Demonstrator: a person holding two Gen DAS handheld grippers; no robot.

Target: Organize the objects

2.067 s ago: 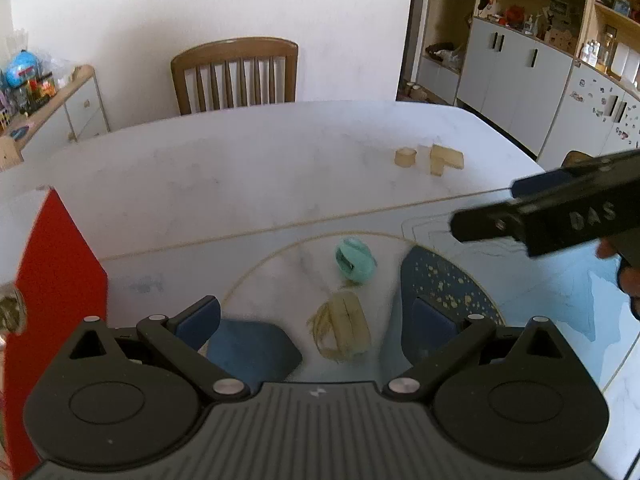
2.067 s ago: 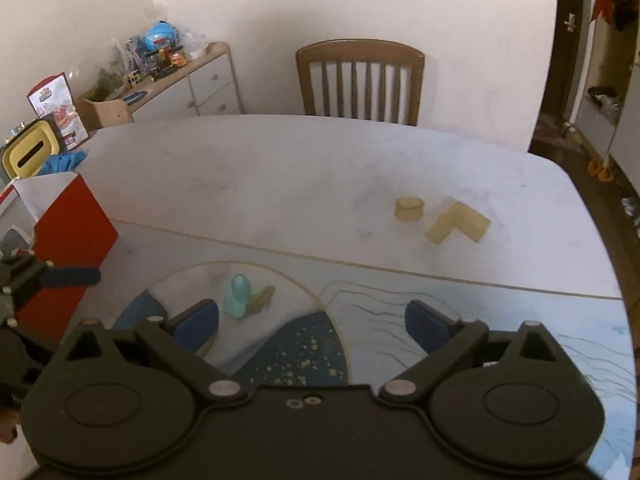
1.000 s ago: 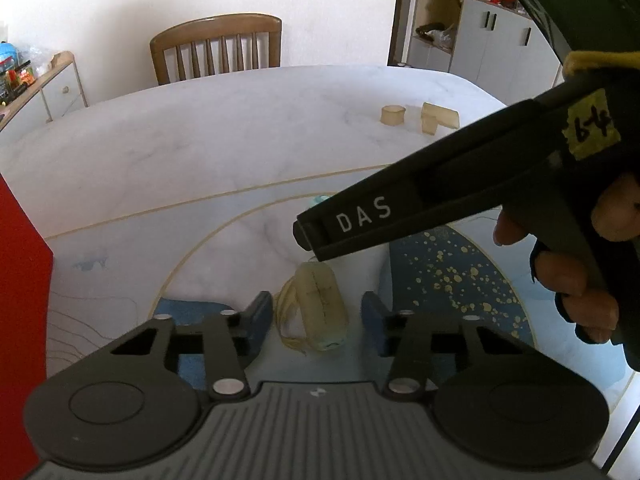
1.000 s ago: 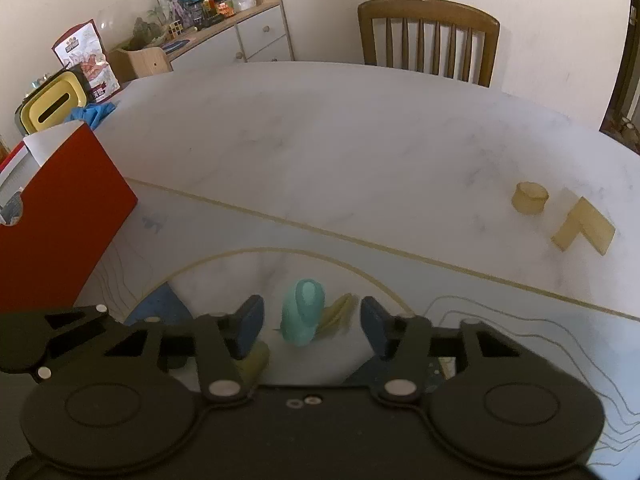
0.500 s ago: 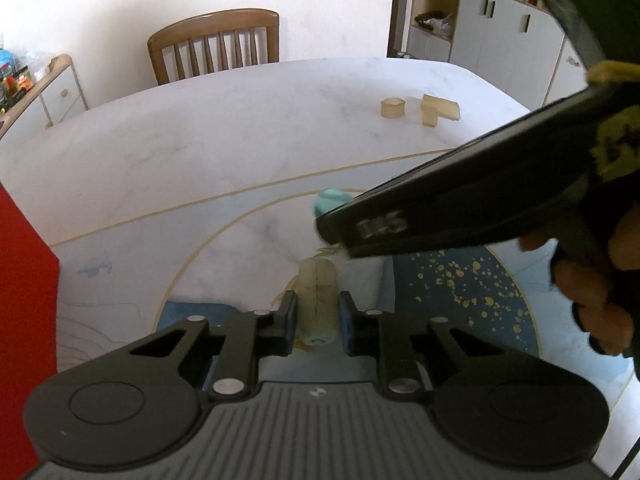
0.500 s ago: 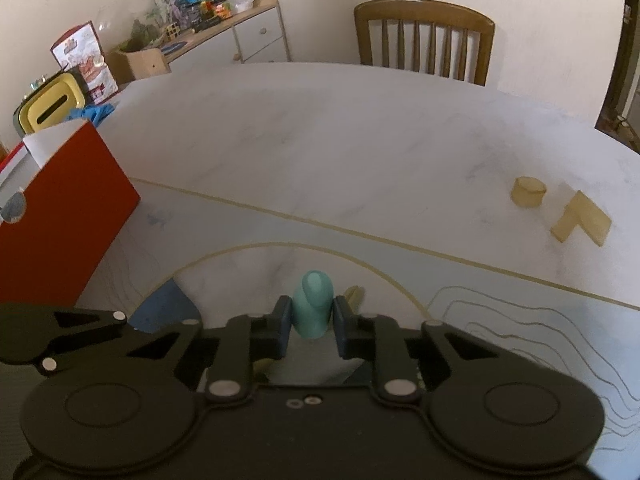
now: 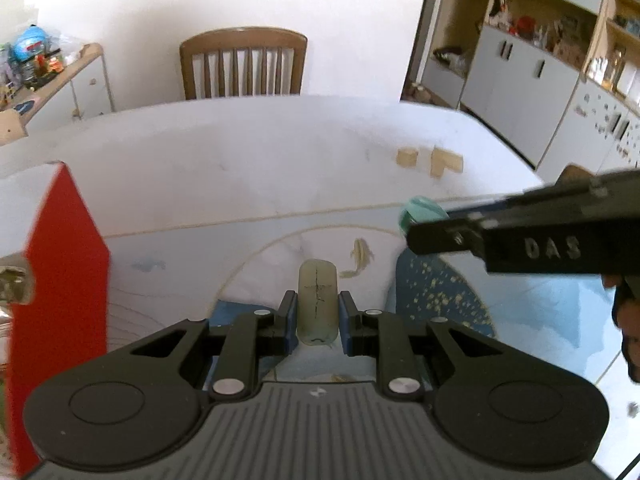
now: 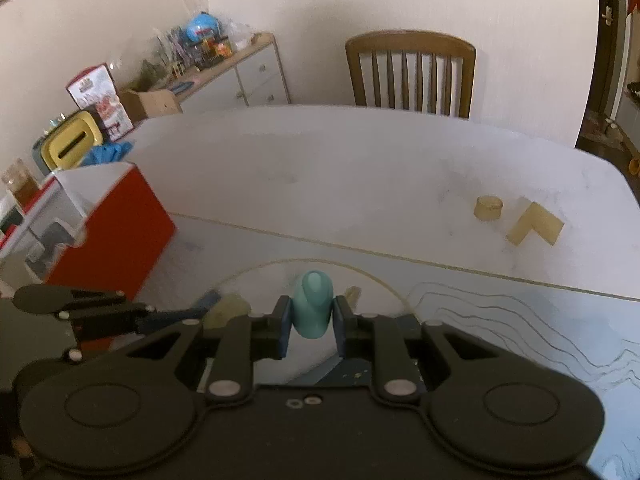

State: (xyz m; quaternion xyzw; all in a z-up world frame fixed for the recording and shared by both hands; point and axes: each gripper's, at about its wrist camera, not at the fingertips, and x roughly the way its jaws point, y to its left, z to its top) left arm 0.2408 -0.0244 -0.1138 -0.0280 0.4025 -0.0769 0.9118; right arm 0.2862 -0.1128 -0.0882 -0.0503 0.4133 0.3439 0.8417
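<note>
My left gripper is shut on a pale yellowish rounded block and holds it above the printed mat. My right gripper is shut on a teal rounded block, also lifted; it shows in the left wrist view at the right gripper's tip. A red and white box stands at the left, also in the left wrist view. A tan cylinder and a tan L-shaped block lie far right on the white table.
A printed mat with a gold circle and blue shapes covers the near table. A wooden chair stands at the far edge. A cluttered sideboard is at the left, white cabinets at the right.
Both grippers have closed on their blocks and lifted them off the mat. The right gripper has drawn back to the right with the teal block.
</note>
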